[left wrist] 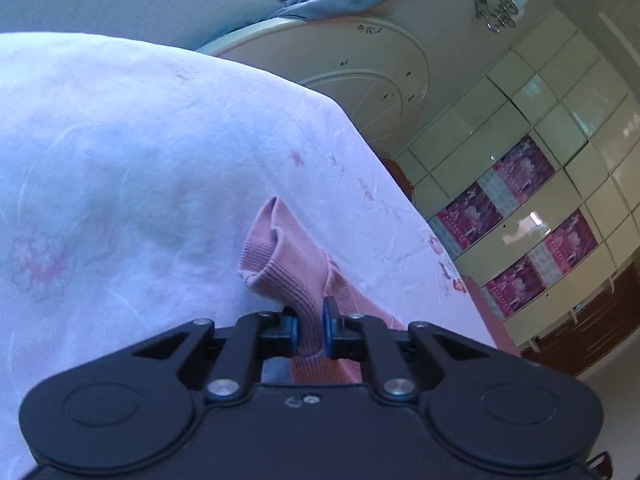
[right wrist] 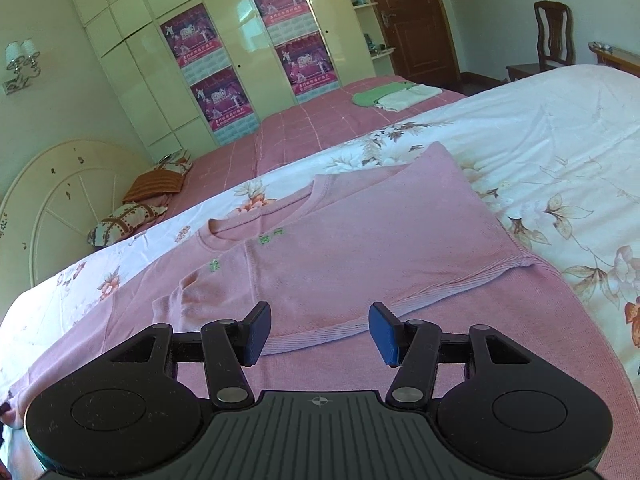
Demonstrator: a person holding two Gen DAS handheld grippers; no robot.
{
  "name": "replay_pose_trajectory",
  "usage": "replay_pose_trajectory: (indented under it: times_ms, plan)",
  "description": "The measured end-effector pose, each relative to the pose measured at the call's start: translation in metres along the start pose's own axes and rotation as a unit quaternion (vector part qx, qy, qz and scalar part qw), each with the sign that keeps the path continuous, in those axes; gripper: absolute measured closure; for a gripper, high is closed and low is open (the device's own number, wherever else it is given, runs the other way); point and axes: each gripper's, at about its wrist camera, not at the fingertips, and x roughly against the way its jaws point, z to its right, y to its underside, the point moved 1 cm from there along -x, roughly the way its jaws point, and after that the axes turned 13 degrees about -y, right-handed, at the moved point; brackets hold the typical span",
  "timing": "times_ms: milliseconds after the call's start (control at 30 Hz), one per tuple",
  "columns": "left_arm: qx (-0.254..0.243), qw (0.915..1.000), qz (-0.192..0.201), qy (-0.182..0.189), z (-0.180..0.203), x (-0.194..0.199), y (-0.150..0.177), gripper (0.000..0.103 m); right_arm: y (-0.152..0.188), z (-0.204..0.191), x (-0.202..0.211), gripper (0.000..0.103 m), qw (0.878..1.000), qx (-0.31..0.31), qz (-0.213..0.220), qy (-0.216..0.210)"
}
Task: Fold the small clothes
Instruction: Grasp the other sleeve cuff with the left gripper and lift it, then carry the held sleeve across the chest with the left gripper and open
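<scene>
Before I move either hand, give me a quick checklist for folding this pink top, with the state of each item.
1. Left tongs shut on the pink top's ribbed cuff: ok, fabric sits between the blue pads.
2. Right tongs free to grasp: ok, open, nothing between them.
3. Pink top flat on the floral bedspread: mostly ok, slight wrinkles near the left shoulder.
4. Ribbed hem in front of the right tongs: ok, lying just ahead, not gripped.
5. Whole sleeve free to lift: cannot tell, its far side is hidden.
</scene>
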Motion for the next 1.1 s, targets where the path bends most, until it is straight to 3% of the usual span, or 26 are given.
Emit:
replay_pose_trajectory:
  times_ms: [67,133,200,267,400,600,767,933,967,1000,1033,1100]
  plan:
    - [-0.063,0.9979,0.003,0.009,0.029,0.013,0.007,0.093,-0.002,0.004,0.001,0.048,1.0,0.001,-0.001,0.002]
    - [-0.157,0.9856,0.026,0.055,0.077,0.04,0.028,0.093,-0.003,0.01,0.001,0.048,1.0,0.0,0.0,0.002]
    - [-0.206,0.9744,0.013,0.089,0.119,0.05,0.054,0.093,-0.004,0.017,0.002,0.048,1.0,0.001,0.001,0.003]
    - [-0.245,0.965,-0.002,0.092,0.155,0.051,0.083,0.093,-0.005,0.024,0.0,0.048,1.0,-0.005,0.001,0.004]
    - [-0.299,0.9405,-0.022,0.16,0.228,0.074,0.15,0.093,-0.008,0.037,0.002,0.048,1.0,-0.012,0.003,-0.005]
    - [-0.382,0.9009,-0.023,0.205,0.311,0.104,0.256,0.093,-0.023,0.063,0.006,0.048,1.0,-0.018,0.009,-0.022]
    - [-0.457,0.8614,-0.042,0.218,0.356,0.112,0.338,0.093,-0.037,0.093,0.013,0.048,0.998,-0.037,0.014,-0.045]
    - [-0.497,0.8392,-0.075,0.208,0.378,0.098,0.396,0.09,-0.045,0.117,0.014,0.048,0.997,-0.054,0.006,-0.061]
    - [-0.511,0.8317,-0.079,0.201,0.376,0.094,0.405,0.086,-0.046,0.12,0.014,0.048,0.996,-0.059,0.004,-0.064]
    - [-0.521,0.828,-0.074,0.193,0.375,0.096,0.412,0.074,-0.047,0.123,0.013,0.048,0.996,-0.064,0.002,-0.068]
    - [-0.524,0.8269,-0.066,0.193,0.373,0.099,0.413,0.053,-0.047,0.125,0.012,0.048,0.995,-0.071,0.0,-0.072]
    - [-0.517,0.829,-0.045,0.208,0.362,0.115,0.402,0.028,-0.048,0.126,0.008,0.048,0.993,-0.084,-0.004,-0.086]
